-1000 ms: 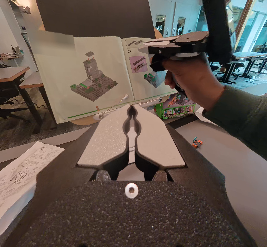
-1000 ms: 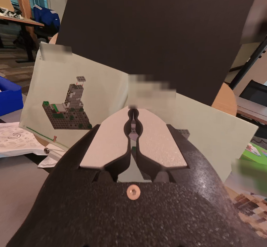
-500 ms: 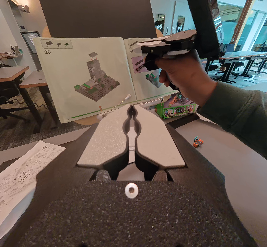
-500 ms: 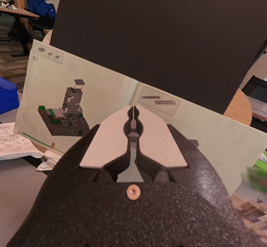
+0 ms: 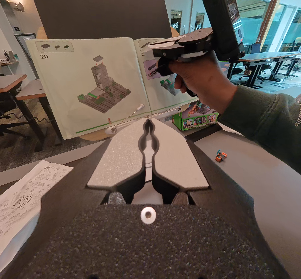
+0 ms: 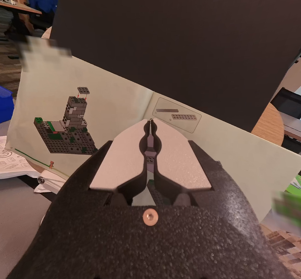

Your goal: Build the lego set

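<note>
The open instruction booklet [image 5: 91, 83] stands on a wire holder at the table's far edge and shows a grey tower on a dark baseplate. My left gripper [image 5: 148, 121] is shut and empty, low in front of the booklet's bottom edge. A hand holds my right gripper [image 5: 150, 49] up against the right-hand page; it is shut. In the right wrist view its tips [image 6: 150, 121] sit just below the booklet's [image 6: 81, 108] spine. No loose bricks show except a small orange and teal figure [image 5: 220, 157] on the grey table.
A white paper bag [image 5: 24, 197] printed with brick outlines lies at the left and also shows in the right wrist view [image 6: 13, 162]. A green set box [image 5: 195, 118] stands behind the table's right. A black board [image 6: 162, 34] backs the booklet. A blue bin [image 6: 4, 106] sits far left. Some 20 centimetres of space lies between my two pairs of fingers.
The right gripper has moved a little left and closer to the booklet, toward its spine. The left gripper has hardly moved. Both stay shut.
</note>
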A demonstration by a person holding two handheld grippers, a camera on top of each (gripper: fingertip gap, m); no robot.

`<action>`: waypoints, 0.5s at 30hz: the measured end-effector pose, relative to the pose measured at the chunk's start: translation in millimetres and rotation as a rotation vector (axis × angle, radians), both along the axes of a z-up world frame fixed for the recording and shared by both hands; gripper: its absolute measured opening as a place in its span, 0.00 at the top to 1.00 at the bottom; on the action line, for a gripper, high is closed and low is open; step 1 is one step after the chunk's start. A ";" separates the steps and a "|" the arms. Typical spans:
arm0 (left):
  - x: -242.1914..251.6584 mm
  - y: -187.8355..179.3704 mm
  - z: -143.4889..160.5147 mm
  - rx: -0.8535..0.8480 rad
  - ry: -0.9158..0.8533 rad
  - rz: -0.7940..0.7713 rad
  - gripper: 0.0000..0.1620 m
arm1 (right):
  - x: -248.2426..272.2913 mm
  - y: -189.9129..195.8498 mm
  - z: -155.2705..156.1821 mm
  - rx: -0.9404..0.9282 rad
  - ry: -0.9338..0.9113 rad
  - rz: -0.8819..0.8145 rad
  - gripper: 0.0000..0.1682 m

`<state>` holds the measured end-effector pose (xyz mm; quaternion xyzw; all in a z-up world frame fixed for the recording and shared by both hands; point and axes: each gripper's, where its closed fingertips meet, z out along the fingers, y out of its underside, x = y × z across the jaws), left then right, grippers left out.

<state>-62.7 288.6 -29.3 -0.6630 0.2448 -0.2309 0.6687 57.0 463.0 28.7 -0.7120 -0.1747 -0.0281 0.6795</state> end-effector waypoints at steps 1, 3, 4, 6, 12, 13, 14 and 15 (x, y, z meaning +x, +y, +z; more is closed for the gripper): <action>0.2 -0.1 -0.3 0.000 0.001 -0.002 1.00 | -0.3 0.1 0.0 0.000 0.000 0.001 1.00; 0.2 0.3 -0.9 -0.002 0.002 -0.003 1.00 | -1.0 0.3 0.6 0.003 -0.005 0.001 1.00; 0.3 0.6 -1.3 -0.003 0.002 -0.002 1.00 | -1.6 0.5 0.7 0.004 -0.008 0.002 1.00; 0.5 1.0 -2.0 -0.003 0.002 0.001 1.00 | -2.3 0.9 0.5 0.003 -0.011 0.003 1.00; 1.8 -0.4 -0.7 0.012 0.006 0.004 1.00 | -1.9 2.2 -0.4 0.005 -0.018 0.006 1.00; 2.2 -0.7 -0.9 0.011 0.007 0.002 1.00 | -1.7 2.1 -0.6 0.006 -0.017 0.006 1.00; 2.5 -0.8 -0.9 0.012 0.007 0.000 1.00 | -1.2 2.1 -0.6 0.006 -0.016 0.005 1.00; 2.6 -0.8 -1.0 0.012 0.007 -0.001 1.00 | -0.8 2.2 -0.6 0.006 -0.016 0.004 0.99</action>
